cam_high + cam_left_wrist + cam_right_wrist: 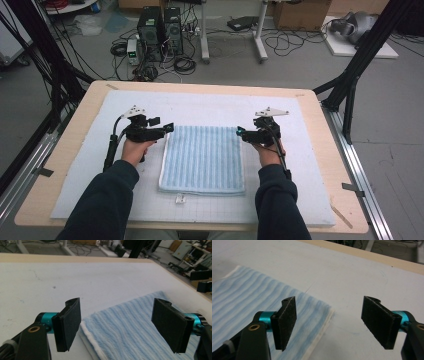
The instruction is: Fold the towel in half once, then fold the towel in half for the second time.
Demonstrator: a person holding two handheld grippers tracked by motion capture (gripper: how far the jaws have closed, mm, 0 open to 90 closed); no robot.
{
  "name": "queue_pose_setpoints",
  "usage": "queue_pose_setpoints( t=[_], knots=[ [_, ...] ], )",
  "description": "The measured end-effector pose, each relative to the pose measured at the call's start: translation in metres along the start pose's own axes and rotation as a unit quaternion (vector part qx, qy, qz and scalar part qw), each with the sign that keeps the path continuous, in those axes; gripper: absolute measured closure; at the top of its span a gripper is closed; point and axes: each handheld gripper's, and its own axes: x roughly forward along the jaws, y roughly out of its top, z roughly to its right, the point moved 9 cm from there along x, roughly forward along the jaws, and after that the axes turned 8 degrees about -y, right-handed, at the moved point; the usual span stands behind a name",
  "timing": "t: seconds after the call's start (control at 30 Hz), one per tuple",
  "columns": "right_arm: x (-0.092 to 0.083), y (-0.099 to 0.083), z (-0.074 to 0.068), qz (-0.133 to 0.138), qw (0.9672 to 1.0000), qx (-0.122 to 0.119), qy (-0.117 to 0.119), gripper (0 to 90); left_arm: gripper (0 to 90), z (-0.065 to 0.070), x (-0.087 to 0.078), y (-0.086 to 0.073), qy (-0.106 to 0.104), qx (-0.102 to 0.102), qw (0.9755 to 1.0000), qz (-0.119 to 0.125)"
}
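Towel (202,159) lies folded mid-frame; left gripper (169,127) and right gripper (240,132) gape wide and empty at its far corners.

Even soft light, faint shadows; gripper views slightly soft.

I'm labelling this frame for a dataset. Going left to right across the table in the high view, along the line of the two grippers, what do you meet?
Bare wooden table edge → white mat → left gripper → blue striped towel → right gripper → white mat again → wooden table edge on the right.
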Motion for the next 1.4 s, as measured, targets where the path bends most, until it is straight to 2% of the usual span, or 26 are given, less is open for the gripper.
queue_pose_setpoints(
  t=[0.17, 0.23, 0.43, 0.5, 0.6, 0.7, 0.83, 0.93, 1.1, 1.2, 1.37, 1.4],
  knots=[
    [-0.018, -0.013, 0.001, 0.003, 0.9997, -0.015, 0.017, 16.2, 24.1, 0.015, -0.013, 0.003, -0.014, 0.019, 0.9997, 0.006],
    [-0.023, -0.017, 0.003, 0.006, 0.9997, -0.016, 0.015, 11.2, 24.0, 0.018, -0.017, 0.003, -0.014, 0.024, 0.9996, 0.007],
    [-0.035, -0.019, 0.004, 0.02, 0.999, -0.033, 0.021, 11.2, 22.8, 0.024, -0.023, 0.005, -0.009, 0.037, 0.9992, 0.005],
    [-0.037, -0.019, 0.003, 0.02, 0.999, -0.031, 0.023, 11.2, 22.8, 0.026, -0.024, 0.005, -0.008, 0.04, 0.9992, 0.004],
    [-0.038, -0.018, 0.002, 0.022, 0.9986, -0.04, 0.026, 11.2, 22.8, 0.026, -0.025, 0.006, -0.01, 0.041, 0.9991, 0.004],
    [-0.037, -0.018, 0.003, 0.022, 0.9987, -0.037, 0.026, 11.2, 22.9, 0.025, -0.026, 0.005, -0.011, 0.036, 0.9993, 0.004],
    [-0.036, -0.019, 0.003, 0.022, 0.9986, -0.038, 0.029, 11.2, 22.9, 0.027, -0.027, 0.005, -0.013, 0.042, 0.999, 0.002],
    [-0.035, -0.018, 0.003, 0.024, 0.9987, -0.033, 0.03, 11.2, 22.9, 0.025, -0.025, 0.003, -0.011, 0.041, 0.9991, -0.005],
    [-0.027, -0.018, 0.002, 0.018, 0.9991, -0.024, 0.031, 11.2, 25.6, 0.015, -0.019, 0.002, 0.001, 0.033, 0.9995, -0.001],
    [-0.018, -0.019, 0.002, 0.005, 0.9993, -0.016, 0.032, 11.3, 26.5, 0.006, -0.014, 0.001, 0.009, 0.021, 0.9997, 0.001],
    [-0.002, -0.016, 0.003, -0.018, 0.9994, -0.012, 0.025, 17.0, 27.6, -0.012, -0.001, -0.004, 0.031, 0.005, 0.9993, -0.02],
    [0.001, -0.015, 0.003, -0.021, 0.9995, -0.009, 0.023, 17.0, 28.2, -0.016, 0.001, -0.004, 0.036, 0.0, 0.9992, -0.017]
  ],
)
